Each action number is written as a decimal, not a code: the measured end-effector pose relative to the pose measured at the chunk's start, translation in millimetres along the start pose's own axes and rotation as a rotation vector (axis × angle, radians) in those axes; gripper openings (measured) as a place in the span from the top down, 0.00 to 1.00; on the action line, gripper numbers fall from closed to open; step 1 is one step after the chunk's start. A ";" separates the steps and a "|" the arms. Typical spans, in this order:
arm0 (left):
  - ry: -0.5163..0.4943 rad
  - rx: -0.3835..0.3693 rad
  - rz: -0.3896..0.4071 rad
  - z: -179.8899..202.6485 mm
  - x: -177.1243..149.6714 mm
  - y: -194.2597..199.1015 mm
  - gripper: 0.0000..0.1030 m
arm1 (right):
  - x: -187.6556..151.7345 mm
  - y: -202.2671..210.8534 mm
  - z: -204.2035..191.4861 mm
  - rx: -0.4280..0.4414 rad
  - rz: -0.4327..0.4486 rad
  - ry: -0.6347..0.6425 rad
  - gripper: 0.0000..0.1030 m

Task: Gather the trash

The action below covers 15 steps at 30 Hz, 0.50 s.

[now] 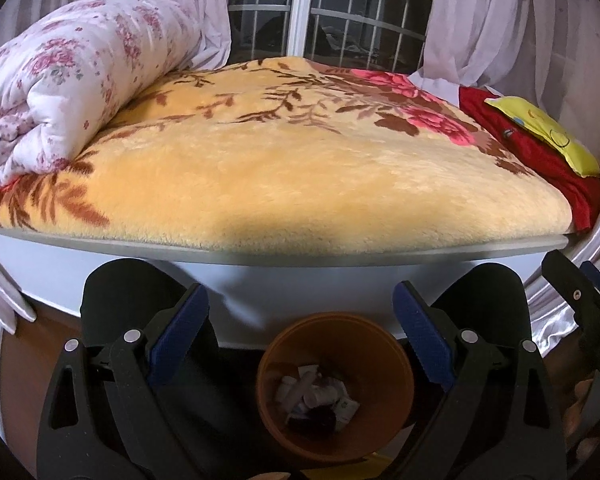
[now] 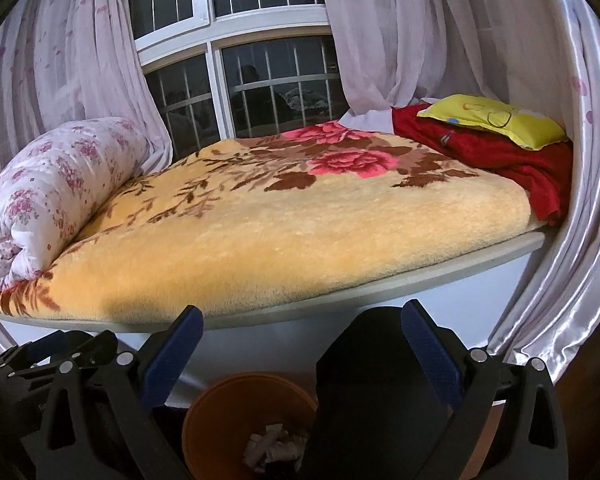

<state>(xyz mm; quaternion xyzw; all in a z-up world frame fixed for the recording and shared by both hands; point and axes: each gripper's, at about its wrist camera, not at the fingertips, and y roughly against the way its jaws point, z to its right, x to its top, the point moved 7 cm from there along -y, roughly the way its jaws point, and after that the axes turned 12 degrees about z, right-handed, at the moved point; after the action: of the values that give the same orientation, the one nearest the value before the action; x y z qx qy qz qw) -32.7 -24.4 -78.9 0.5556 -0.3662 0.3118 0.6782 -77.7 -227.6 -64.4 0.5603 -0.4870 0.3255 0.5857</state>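
- We saw the bed [image 1: 284, 184] fill most of both views, covered by a plush yellow blanket [image 2: 300, 236] printed with brown leaves and pink roses.
- Behind the bed stood a barred window [image 2: 236, 80], dark outside, with pale curtains [image 2: 400, 32] hanging on either side of it.
- At the bed's left end lay a rolled white quilt [image 1: 72, 84] with a pink flower print.
- At the far right corner of the bed we saw a crumpled red cloth [image 2: 500, 156], and a small yellow pillow [image 2: 496, 120] rested on top of it.
- On the floor just in front of the bed's white base stood the orange bin [image 1: 396, 396], upright and open.
- In the bin's bottom lay the trash [image 1: 316, 396]: crumpled whitish paper scraps with something dark among them.
- We held the left tongs [image 1: 300, 336] above the bin with the blue pads spread wide and nothing between them.
- The right tongs [image 2: 302, 356] were also spread wide and empty; the bin showed low between them, partly hidden behind the black right finger.
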 end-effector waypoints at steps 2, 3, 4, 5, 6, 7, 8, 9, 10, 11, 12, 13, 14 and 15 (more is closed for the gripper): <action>0.003 -0.001 0.001 -0.8 -0.1 0.4 0.12 | -0.5 0.1 -0.1 -0.001 0.000 0.000 0.05; 0.001 0.001 0.001 -0.9 -0.2 0.1 0.12 | -1.0 -0.2 0.0 -0.002 -0.002 -0.002 0.05; -0.001 0.002 0.001 -1.0 -0.3 0.2 0.12 | -1.2 -0.5 0.0 -0.001 -0.004 -0.002 0.05; 0.000 -0.001 0.001 -0.9 -0.3 0.1 0.12 | -1.5 -0.6 -0.2 -0.002 -0.005 -0.002 0.05; -0.003 -0.001 0.001 -1.1 -0.6 0.5 0.12 | -2.4 -0.5 -0.4 -0.003 -0.007 -0.003 0.05; -0.002 0.000 0.001 -0.9 -0.7 0.3 0.12 | -3.4 -0.3 -0.5 -0.004 -0.010 -0.004 0.05; -0.004 0.001 0.000 -1.2 -0.5 0.2 0.12 | -4.3 -0.1 -0.7 -0.004 -0.012 -0.006 0.05; -0.006 0.001 0.000 -2.0 -0.4 0.0 0.12 | -5.0 0.1 -0.9 -0.005 -0.013 -0.007 0.05; -0.003 0.001 -0.001 -1.5 -0.5 0.0 0.12 | -5.2 0.6 -1.0 -0.006 -0.013 -0.008 0.05; -0.003 0.001 -0.001 -1.2 -0.5 0.0 0.12 | -5.1 0.6 -0.9 -0.006 -0.013 -0.009 0.05; -0.001 0.001 -0.003 -2.1 -0.7 -0.1 0.12 | -5.2 0.7 -0.9 -0.005 -0.013 -0.009 0.05; -0.001 0.000 -0.005 -2.6 -0.8 -0.1 0.12 | -4.6 -0.3 -0.2 -0.004 -0.013 -0.007 0.05; -0.001 -0.002 -0.006 -2.6 -1.4 -0.5 0.12 | -4.9 -0.1 -0.4 -0.004 -0.014 -0.007 0.05; 0.001 -0.002 -0.008 -2.9 -1.8 -0.8 0.12 | -5.2 -0.1 -0.4 -0.004 -0.016 -0.006 0.05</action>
<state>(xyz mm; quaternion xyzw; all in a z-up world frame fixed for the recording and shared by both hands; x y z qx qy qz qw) -32.6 -21.8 -81.1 0.5564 -0.3640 0.3091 0.6800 -79.2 -226.4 -69.3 0.5639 -0.4851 0.3183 0.5877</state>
